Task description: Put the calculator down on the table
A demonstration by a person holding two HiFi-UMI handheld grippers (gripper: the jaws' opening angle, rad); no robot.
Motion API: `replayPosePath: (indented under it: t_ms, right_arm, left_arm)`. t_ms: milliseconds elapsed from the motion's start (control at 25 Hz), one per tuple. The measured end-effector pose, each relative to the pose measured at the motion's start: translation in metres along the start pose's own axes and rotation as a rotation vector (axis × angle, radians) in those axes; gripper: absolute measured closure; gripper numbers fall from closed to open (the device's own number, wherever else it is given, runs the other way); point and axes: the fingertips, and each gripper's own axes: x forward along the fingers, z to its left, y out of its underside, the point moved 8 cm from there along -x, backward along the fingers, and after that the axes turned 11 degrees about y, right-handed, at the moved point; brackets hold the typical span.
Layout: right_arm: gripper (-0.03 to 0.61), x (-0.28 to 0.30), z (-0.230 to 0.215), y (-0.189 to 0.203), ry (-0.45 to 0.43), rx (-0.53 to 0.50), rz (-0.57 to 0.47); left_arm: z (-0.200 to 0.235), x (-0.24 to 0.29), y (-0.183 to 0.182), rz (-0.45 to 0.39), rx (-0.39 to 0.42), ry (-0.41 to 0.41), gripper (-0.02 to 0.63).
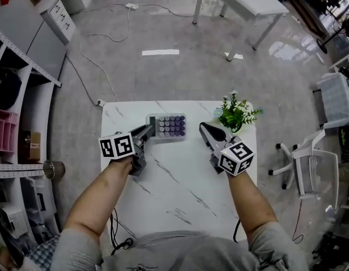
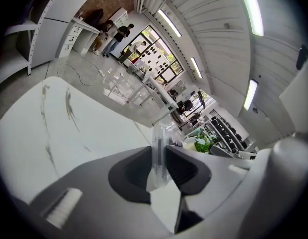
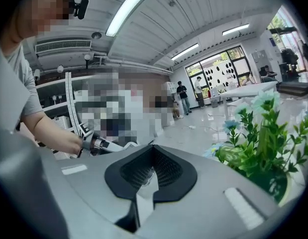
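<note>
White marbled desk [image 1: 180,191] fills the head view, the calculator [image 1: 169,126] at its upper middle. Only the left gripper view shows the left hand-held gripper [image 1: 149,130] clamped on the calculator's clear edge. The right hand-held gripper [image 1: 203,129] is closed on nothing, near the plant [image 1: 236,113].

The calculator [image 1: 169,126] has its left end hidden inside the left claw [image 1: 150,130], and its key print is too small to read. Right of the right claw [image 3: 153,151], the plant [image 3: 263,143] runs off the picture's edge.
</note>
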Motion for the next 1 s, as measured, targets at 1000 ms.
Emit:
replayPosePath:
  t_ms: [1000]
  right_arm:
    - [0.575, 0.010, -0.010, 0.016, 0.007, 0.039, 0.023]
  left_arm:
    - [0.016, 0.010, 0.000, 0.046, 0.245, -0.255, 0.351]
